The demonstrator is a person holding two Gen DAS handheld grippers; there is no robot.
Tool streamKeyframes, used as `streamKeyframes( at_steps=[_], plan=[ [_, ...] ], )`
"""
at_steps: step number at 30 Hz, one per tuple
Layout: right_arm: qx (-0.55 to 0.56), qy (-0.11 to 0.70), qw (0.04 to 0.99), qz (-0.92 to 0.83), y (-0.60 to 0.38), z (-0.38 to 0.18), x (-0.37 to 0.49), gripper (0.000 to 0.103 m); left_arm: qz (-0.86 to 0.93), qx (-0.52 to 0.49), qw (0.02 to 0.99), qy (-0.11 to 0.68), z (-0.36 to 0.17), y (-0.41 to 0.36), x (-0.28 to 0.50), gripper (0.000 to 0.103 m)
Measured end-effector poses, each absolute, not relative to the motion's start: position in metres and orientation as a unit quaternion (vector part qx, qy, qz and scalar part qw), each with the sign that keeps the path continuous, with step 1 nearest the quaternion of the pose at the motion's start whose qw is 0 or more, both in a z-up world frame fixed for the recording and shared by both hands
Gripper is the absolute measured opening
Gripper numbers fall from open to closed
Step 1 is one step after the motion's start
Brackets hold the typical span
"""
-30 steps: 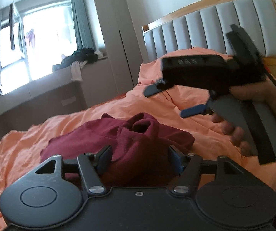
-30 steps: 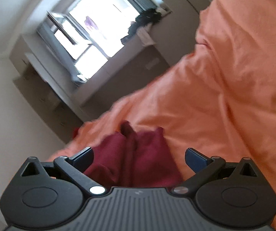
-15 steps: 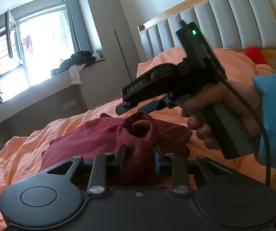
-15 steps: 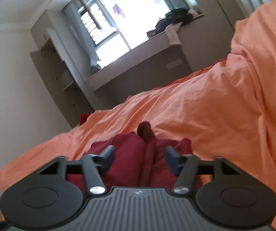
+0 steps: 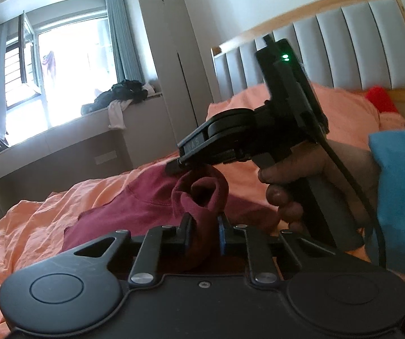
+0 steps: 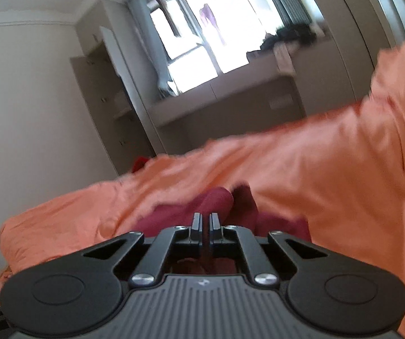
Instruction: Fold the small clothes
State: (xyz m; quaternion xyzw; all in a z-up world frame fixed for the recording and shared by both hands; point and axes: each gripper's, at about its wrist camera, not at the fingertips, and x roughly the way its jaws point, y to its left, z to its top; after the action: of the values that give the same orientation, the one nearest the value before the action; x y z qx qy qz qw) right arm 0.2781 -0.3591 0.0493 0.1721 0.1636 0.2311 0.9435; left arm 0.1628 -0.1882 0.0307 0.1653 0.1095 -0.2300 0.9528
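On bed (image 5: pixel 33 226), orange sheet, toward its foot-side edge nearest the cams: 1 maroon garment (image 5: pixel 146 197), small, crumpled, not yet folded flat. One part raised off sheet into a rolled loop, rest lies spread on sheet toward window side.

Item 1 – left gripper (image 5: pixel 204 230): jaws narrow, have just been closing; bunched maroon cloth between the pads, pads press on it from both sides. Grips lower part of the raised fold.

Item 2 – right gripper (image 5: pixel 174 168) (image 6: pixel 205 221): jaws nearly together, closed down fast from wide; thin strip of maroon cloth seen in the slit between the fingers in right wrist view, so pinching garment. In left wrist view its tip sits on top edge of the rolled loop, just above and beyond left gripper. Green light lit on its body.

Item 3 – right hand (image 5: pixel 315 180): wrapped round grip handle, blue sleeve (image 5: pixel 400 197) at wrist.

Surroundings: grey padded headboard (image 5: pixel 343 50) w/ wood frame at bed's head end; red item (image 5: pixel 380 99) by headboard corner, type unclear; window (image 5: pixel 69 70) w/ grey curtain; dark clothes pile (image 5: pixel 123 96) on window ledge; tall cabinet (image 5: pixel 168 42) between window and headboard. Right wrist view blurred.
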Motion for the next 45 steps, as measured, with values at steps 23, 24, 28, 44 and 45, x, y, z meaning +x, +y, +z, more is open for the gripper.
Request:
streamKeyframes(
  at_steps=[23, 24, 28, 44, 45],
  plan=[
    [0.134, 0.227, 0.957, 0.118, -0.396, 0.018, 0.276, 0.004, -0.282, 0.181, 0.925, 0.178, 0.001, -0.234, 0.182, 0.024],
    [0.132, 0.232, 0.957, 0.117, -0.394, 0.015, 0.277, 0.005, -0.287, 0.174, 0.924, 0.182, 0.003, -0.232, 0.182, 0.026],
    [0.132, 0.233, 0.956, 0.117, -0.393, 0.013, 0.272, 0.005, -0.311, 0.123, 0.922, 0.196, 0.016, -0.218, 0.183, 0.039],
    [0.142, 0.232, 0.957, 0.102, -0.399, 0.018, 0.267, 0.023, -0.206, -0.015, 0.963, 0.174, 0.082, -0.129, 0.199, 0.097],
    [0.145, 0.232, 0.957, 0.1, -0.401, 0.018, 0.267, 0.028, -0.185, -0.021, 0.966, 0.181, 0.082, -0.12, 0.206, 0.097]
  ],
)
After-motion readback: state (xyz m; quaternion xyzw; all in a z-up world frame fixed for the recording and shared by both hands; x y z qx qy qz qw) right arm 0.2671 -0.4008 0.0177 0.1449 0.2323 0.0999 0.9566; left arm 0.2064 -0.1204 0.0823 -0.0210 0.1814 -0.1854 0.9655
